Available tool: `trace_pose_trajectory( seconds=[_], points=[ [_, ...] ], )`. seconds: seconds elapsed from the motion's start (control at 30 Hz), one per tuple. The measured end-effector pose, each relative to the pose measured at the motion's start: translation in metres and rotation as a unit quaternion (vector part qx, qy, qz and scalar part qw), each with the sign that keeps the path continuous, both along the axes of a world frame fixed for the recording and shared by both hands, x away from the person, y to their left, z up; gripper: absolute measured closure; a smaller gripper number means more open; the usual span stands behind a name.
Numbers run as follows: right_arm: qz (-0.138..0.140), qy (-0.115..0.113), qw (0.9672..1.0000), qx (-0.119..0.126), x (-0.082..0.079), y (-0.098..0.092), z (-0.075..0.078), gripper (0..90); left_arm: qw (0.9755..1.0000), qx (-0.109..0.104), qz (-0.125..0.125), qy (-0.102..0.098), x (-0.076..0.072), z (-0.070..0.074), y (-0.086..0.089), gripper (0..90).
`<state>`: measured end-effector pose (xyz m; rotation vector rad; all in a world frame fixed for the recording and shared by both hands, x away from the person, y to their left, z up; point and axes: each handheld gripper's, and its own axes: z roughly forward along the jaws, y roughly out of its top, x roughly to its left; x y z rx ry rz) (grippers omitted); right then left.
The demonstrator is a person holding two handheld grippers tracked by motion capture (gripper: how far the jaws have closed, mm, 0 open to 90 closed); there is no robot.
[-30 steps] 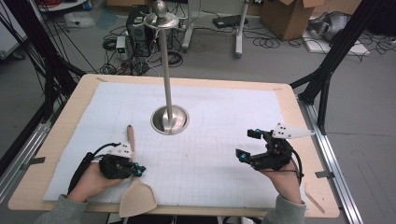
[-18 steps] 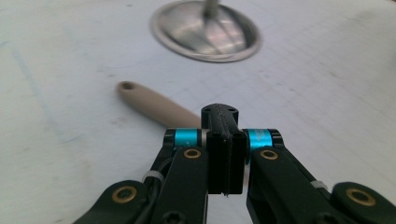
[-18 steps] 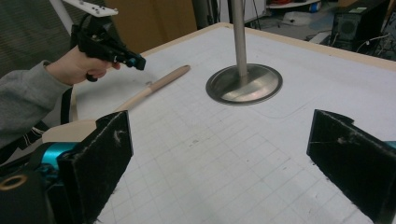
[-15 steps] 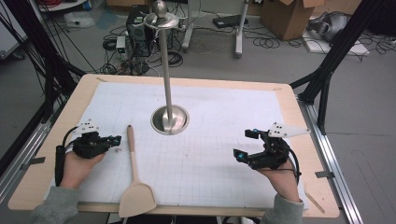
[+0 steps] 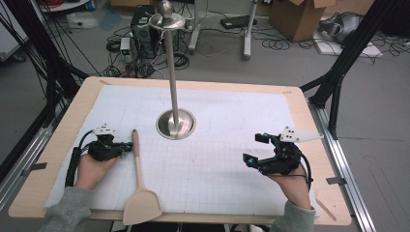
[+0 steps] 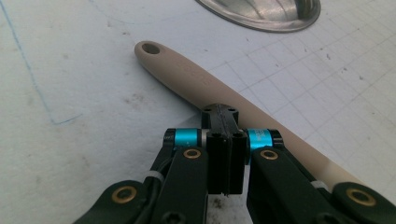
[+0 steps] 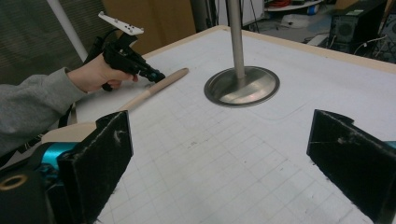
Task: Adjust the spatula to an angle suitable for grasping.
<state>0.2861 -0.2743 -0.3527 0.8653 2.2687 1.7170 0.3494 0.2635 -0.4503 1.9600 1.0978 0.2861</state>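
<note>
The wooden spatula (image 5: 139,188) lay on the white gridded mat (image 5: 217,164) near the person's edge of the table (image 5: 92,84). Its broad blade (image 5: 142,208) sat closest to the person and hung slightly past the mat's front border. From there the long axis ran almost straight away from the person, with the handle narrowing toward the metal stand (image 5: 176,123). The handle's tip, with its small hanging hole (image 6: 150,48), pointed at the stand's round base and stopped just short of it.

A second earlier the left gripper (image 5: 126,146) had sat low over the blade end. Half a second earlier it had stood off to the left, well apart from the spatula. Now it had come back in beside the upper handle. In the left gripper view its jaws were pressed fully together with nothing between them, and their tip rested against or just over the handle (image 6: 196,84); which, I could not tell. So the spatula had been let go and was lying free. With the jaws closed, the likelier next move was a nudge than a pick-up.

The right gripper (image 5: 255,151) sat well to the right, its jaws wide apart and empty.

Farther off, the stand's pole (image 5: 173,67) rose upright from the base.
</note>
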Motion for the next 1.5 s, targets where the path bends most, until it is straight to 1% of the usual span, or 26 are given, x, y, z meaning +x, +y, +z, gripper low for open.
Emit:
trace_pose_trajectory(
  seconds=[0.07, 0.13, 0.27, 0.3, 0.43, 0.5, 0.53, 0.57, 0.63, 0.67, 0.73, 0.8, 0.83, 0.87, 0.9, 0.93, 0.97, 1.0, 1.03, 1.1, 1.17, 1.23, 1.33, 1.4, 1.43, 1.5],
  points=[
    [0.0, 0.002, 1.0, -0.001, 0.0, 0.001, 0.0, 6.1, 1.0, -0.006, -0.001, 0.002, 0.001, -0.001, -0.002, 89.6],
    [0.001, 0.0, 1.0, -0.001, 0.001, 0.001, 0.0, 6.1, 1.0, -0.002, -0.006, 0.005, 0.003, 0.0, -0.005, 89.7],
    [0.001, 0.004, 1.0, -0.002, 0.002, 0.002, -0.001, 6.1, 0.9995, 0.008, -0.027, 0.011, 0.005, 0.003, -0.019, 89.7],
    [0.001, 0.003, 1.0, -0.002, 0.002, 0.002, -0.001, 6.1, 0.9992, 0.013, -0.035, 0.012, 0.005, 0.004, -0.023, 89.7],
    [0.001, 0.001, 1.0, 0.001, 0.001, 0.0, 0.0, 6.1, 0.9979, 0.022, -0.058, 0.015, 0.006, 0.006, -0.039, 89.7],
    [-0.001, 0.001, 1.0, 0.004, 0.001, -0.001, 0.0, 6.1, 0.997, 0.029, -0.069, 0.018, 0.006, 0.007, -0.044, 89.7],
    [-0.001, -0.001, 1.0, 0.003, 0.001, -0.001, 0.0, 6.1, 0.9968, 0.035, -0.071, 0.015, 0.006, 0.008, -0.045, 89.6],
    [-0.003, 0.002, 1.0, 0.003, 0.0, -0.002, 0.0, 6.1, 0.9966, 0.036, -0.073, 0.017, 0.006, 0.009, -0.045, 89.7],
    [-0.002, 0.0, 1.0, 0.002, 0.001, -0.001, 0.0, 6.1, 0.9965, 0.036, -0.072, 0.02, 0.007, 0.009, -0.045, 89.6],
    [-0.002, 0.004, 1.0, 0.002, 0.001, -0.001, 0.0, 6.1, 0.9964, 0.04, -0.073, 0.02, 0.007, 0.009, -0.044, 89.6],
    [0.001, 0.003, 1.0, 0.0, 0.001, 0.0, 0.0, 6.1, 0.9969, 0.038, -0.066, 0.018, 0.005, 0.011, -0.043, 89.7],
    [0.001, 0.002, 1.0, -0.001, 0.001, 0.001, 0.0, 6.1, 0.9973, 0.03, -0.066, 0.009, 0.001, 0.016, -0.04, 89.6],
    [0.001, 0.003, 1.0, -0.002, 0.001, 0.001, -0.001, 6.1, 0.997, 0.03, -0.072, 0.003, -0.004, 0.019, -0.04, 89.6],
    [0.001, 0.003, 1.0, -0.001, 0.001, 0.001, 0.0, 6.1, 0.9967, 0.03, -0.075, 0.002, -0.007, 0.02, -0.04, 89.6],
    [0.0, 0.004, 1.0, -0.002, 0.001, 0.001, 0.0, 6.1, 0.996, 0.036, -0.082, -0.002, -0.012, 0.023, -0.041, 89.6],
    [-0.001, 0.002, 1.0, -0.001, 0.001, 0.001, -0.001, 6.1, 0.9956, 0.033, -0.088, -0.007, -0.018, 0.025, -0.042, 89.6],
    [0.0, 0.003, 1.0, -0.001, 0.001, 0.0, 0.0, 6.1, 0.9953, 0.024, -0.093, -0.012, -0.024, 0.026, -0.043, 89.7],
    [-0.001, 0.003, 1.0, -0.001, 0.001, 0.0, 0.0, 6.1, 0.9947, 0.02, -0.1, -0.015, -0.03, 0.027, -0.044, 89.6],
    [-0.001, 0.003, 1.0, -0.002, 0.001, 0.0, 0.0, 6.1, 0.9941, 0.022, -0.105, -0.017, -0.035, 0.028, -0.045, 89.6],
    [-0.003, 0.004, 1.0, -0.003, 0.001, 0.001, -0.001, 6.1, 0.993, 0.018, -0.116, -0.017, -0.045, 0.028, -0.049, 89.7],
    [-0.001, 0.003, 1.0, -0.003, 0.0, 0.002, -0.001, 6.1, 0.9912, 0.02, -0.13, -0.016, -0.055, 0.027, -0.056, 89.6],
    [0.0, 0.002, 1.0, -0.004, 0.001, 0.002, -0.001, 6.1, 0.9891, 0.028, -0.144, -0.016, -0.062, 0.026, -0.062, 89.6],
    [-0.002, 0.005, 1.0, -0.003, 0.001, 0.002, -0.001, 6.1, 0.9863, 0.055, -0.153, -0.029, -0.073, 0.024, -0.073, 89.6],
    [0.0, 0.005, 1.0, -0.002, 0.001, 0.001, -0.001, 6.1, 0.9856, 0.046, -0.16, -0.027, -0.078, 0.023, -0.079, 89.7],
    [-0.001, 0.004, 1.0, -0.003, 0.001, 0.001, -0.001, 6.1, 0.9849, 0.05, -0.164, -0.027, -0.08, 0.022, -0.081, 89.6],
    [-0.001, 0.002, 1.0, -0.003, 0.001, 0.001, -0.001, 6.1, 0.9847, 0.057, -0.163, -0.019, -0.08, 0.02, -0.084, 89.7]
  ],
)
